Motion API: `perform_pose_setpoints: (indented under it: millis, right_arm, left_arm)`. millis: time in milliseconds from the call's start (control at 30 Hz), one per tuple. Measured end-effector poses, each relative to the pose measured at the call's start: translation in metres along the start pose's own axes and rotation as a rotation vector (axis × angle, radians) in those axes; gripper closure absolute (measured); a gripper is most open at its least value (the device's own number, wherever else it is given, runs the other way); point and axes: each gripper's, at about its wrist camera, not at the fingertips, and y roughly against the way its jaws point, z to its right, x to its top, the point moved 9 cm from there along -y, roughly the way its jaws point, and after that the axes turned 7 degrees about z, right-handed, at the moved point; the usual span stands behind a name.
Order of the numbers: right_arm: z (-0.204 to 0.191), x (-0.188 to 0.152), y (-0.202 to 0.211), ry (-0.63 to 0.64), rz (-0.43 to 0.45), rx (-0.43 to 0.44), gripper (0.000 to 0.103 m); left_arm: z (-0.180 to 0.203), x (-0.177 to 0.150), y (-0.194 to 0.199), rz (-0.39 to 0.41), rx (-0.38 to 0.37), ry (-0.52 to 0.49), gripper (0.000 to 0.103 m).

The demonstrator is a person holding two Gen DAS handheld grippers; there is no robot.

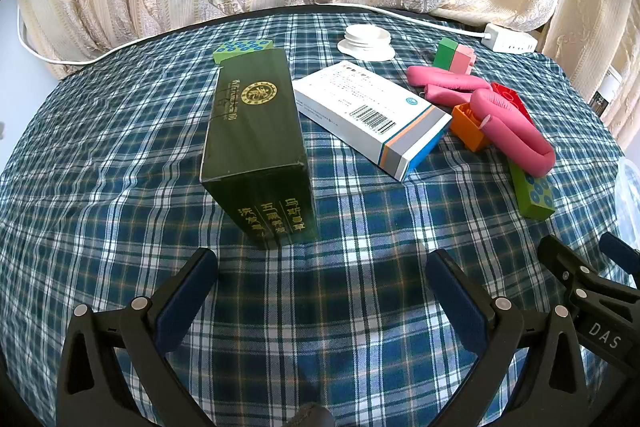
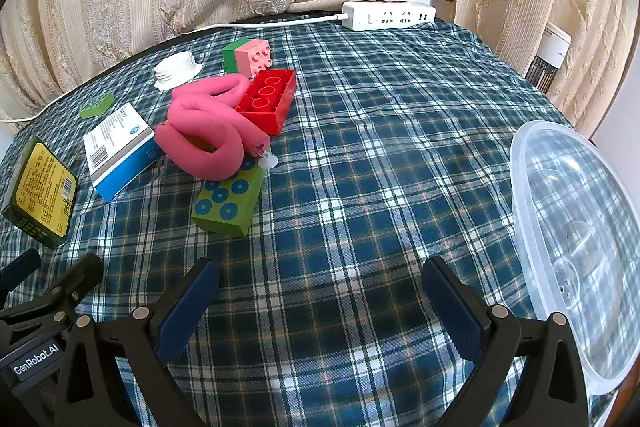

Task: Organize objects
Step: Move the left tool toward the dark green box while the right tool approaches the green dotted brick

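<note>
Both the left gripper (image 1: 320, 267) and right gripper (image 2: 320, 275) hold their fingers spread wide, empty. The dark green box (image 1: 256, 143) at twelve o'clock looks stiff, light cardboard; I'd pinch its long sides. The pink foam tube (image 2: 212, 131) at eleven o'clock looks squashy.

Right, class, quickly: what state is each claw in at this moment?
Left claw: open, holding nothing.
Right claw: open, holding nothing.
</note>
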Motion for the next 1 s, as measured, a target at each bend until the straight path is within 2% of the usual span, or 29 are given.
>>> perform_pose_setpoints:
  millis: [600,800,1000]
  right_arm:
    - [0.005,-0.001,0.003,0.003,0.000,0.005,0.000]
    - [-0.003,-0.002,0.003,0.086,-0.017,0.084,0.000]
    - [-0.003,-0.004,0.004,0.107,-0.042,0.098,0.000]
  left_arm:
    - [0.000,0.000,0.000,-0.001,-0.001,-0.001,0.000]
    - [0.002,-0.001,0.001,-0.003,-0.007,-0.005,0.000]
    - [0.001,-0.001,0.002,-0.015,-0.016,-0.018,0.000]
